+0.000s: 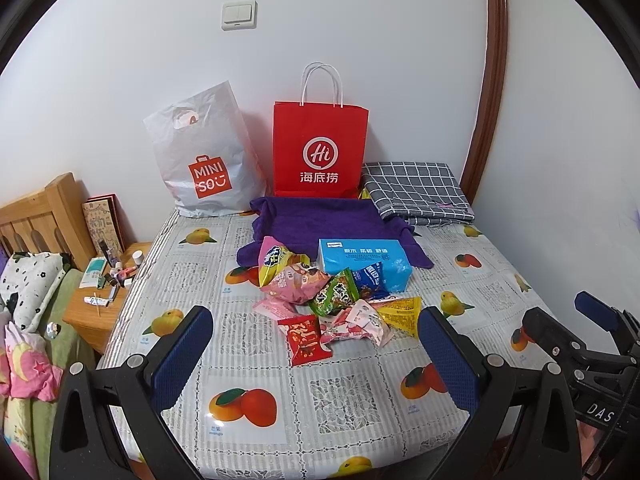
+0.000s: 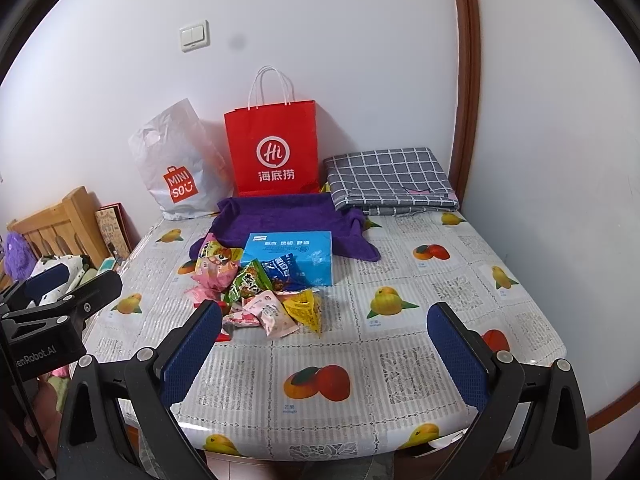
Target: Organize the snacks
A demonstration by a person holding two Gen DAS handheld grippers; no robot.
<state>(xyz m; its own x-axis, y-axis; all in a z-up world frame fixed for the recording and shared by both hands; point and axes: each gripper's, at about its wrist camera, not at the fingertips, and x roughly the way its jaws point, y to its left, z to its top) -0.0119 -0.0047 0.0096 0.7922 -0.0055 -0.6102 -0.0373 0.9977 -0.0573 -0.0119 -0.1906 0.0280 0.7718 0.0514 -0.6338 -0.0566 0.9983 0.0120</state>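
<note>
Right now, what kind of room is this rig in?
Probably a bedroom at home: a wooden bed frame with bedding, a cluttered nightstand, and a snack pile on a fruit-print table.

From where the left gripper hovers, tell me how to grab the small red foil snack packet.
Pinch the red foil snack packet across its flat body, coming down from the near side: it lies flat at the pile's front edge, nearest the open left gripper.

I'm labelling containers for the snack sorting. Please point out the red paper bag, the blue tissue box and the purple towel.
red paper bag [image 1: 320, 148], left wrist view, front face at the logo
blue tissue box [image 1: 362, 254], left wrist view, top face
purple towel [image 2: 276, 216], right wrist view, flat middle
</note>
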